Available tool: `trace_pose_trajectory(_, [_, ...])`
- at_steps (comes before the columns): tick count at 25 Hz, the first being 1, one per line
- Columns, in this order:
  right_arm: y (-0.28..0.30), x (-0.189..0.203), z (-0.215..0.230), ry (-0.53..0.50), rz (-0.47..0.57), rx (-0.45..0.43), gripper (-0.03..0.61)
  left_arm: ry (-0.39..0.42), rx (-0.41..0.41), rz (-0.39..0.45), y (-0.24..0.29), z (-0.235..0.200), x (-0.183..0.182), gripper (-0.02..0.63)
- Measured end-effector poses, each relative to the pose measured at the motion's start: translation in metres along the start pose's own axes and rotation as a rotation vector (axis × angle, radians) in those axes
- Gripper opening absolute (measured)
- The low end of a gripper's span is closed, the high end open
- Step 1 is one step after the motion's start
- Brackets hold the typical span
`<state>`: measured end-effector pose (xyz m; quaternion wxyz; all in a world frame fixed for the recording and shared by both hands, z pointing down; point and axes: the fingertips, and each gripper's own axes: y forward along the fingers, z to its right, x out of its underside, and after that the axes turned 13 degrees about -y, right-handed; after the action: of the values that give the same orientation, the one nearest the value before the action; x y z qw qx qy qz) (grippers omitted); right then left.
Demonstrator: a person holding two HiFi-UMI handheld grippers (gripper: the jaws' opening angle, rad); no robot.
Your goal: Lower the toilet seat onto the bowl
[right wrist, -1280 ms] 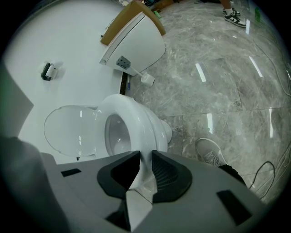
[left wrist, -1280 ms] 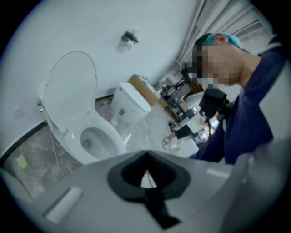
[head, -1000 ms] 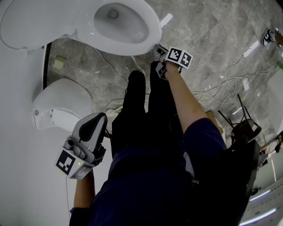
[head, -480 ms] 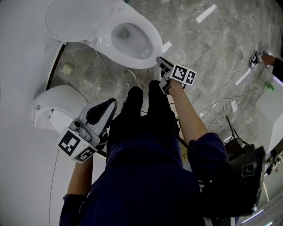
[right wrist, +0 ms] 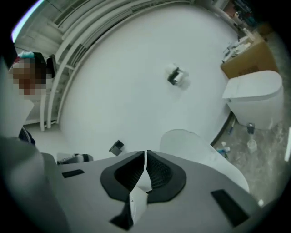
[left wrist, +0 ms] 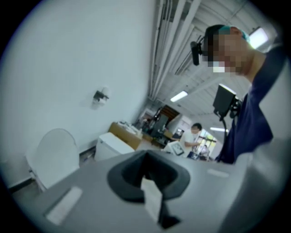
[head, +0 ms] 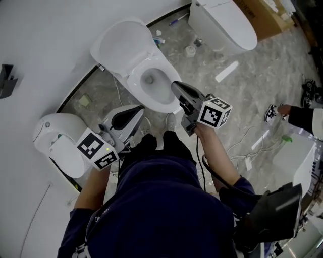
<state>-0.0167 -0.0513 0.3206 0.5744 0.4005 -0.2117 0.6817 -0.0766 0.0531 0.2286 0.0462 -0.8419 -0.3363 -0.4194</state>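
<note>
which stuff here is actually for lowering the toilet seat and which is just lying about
For the job: raised toilet seat; bowl; right claw, closing, nothing in it.
Lying about: toilet at top right; toilet at left; cardboard box; floor cables.

The raised toilet seat (head: 126, 53) and lid (head: 117, 41) cannot be told apart. The second toilet (head: 222, 22) and cardboard box (head: 262, 15) run off the top edge. A bystander (head: 303, 118) shows only a shoe and dark leg. Floor litter (head: 191, 50) is too small to name.
</note>
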Motion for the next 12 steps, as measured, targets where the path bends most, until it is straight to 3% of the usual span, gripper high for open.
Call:
trace_pose_trajectory(4, [0.004,-0.057,-0.069,-0.173,0.037,-0.091,0.02,0.08,0.022,0.079,-0.011,0.01,-0.027,-0.002])
trace_pose_trajectory(12, [-0.013,-0.104,-0.159,-0.434,0.047,-0.149,0.011,0.141,0.052,0.161,-0.028,0.032,-0.055,-0.002])
